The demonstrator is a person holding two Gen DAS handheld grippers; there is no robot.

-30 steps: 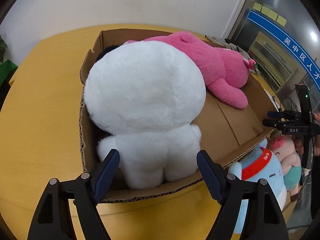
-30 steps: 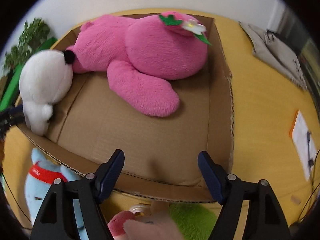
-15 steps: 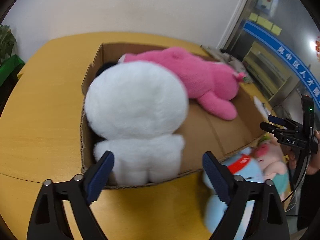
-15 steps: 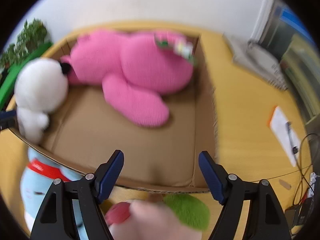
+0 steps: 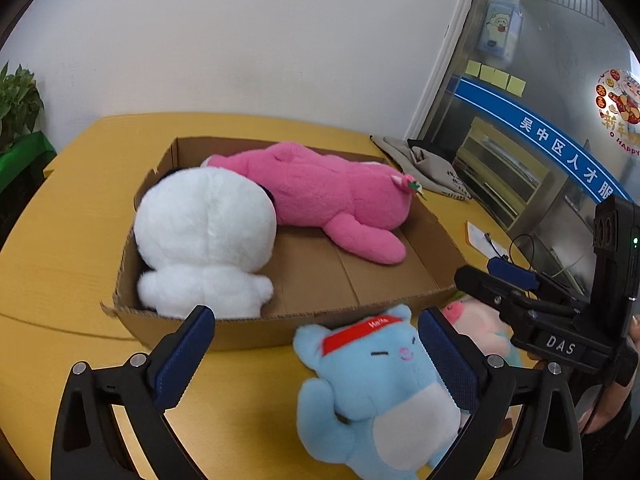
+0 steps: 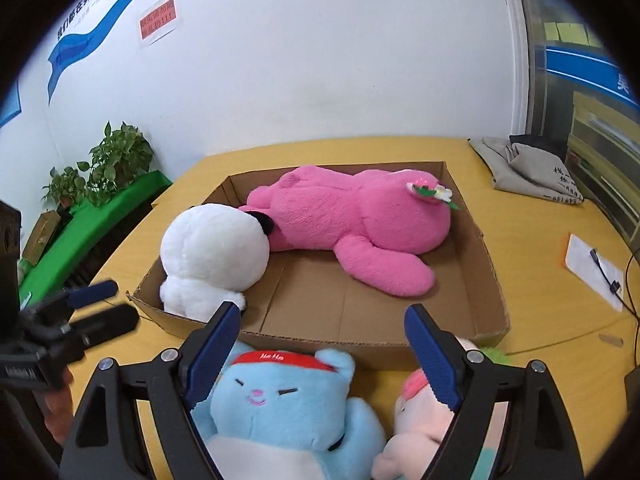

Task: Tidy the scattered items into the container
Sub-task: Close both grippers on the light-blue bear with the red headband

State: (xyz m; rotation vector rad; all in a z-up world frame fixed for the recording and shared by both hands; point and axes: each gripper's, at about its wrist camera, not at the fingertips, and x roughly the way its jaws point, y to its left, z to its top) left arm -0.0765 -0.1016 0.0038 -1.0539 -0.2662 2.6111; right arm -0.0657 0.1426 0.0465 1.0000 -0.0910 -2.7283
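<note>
Right, both tools free w/ nothing between the pads: left gripper has just been spreading its jaws wide, right gripper just widening too. White plush and pink plush already lie in the cardboard box. Blue plush sits on the table just outside the box's near wall, pink-and-cream plush beside it. Next, I reckon: take blue one w/ right, pads across its head, squeeze firmly since it's soft, lift clear of the wall, drop onto bare floor btw the two plushes.
</note>
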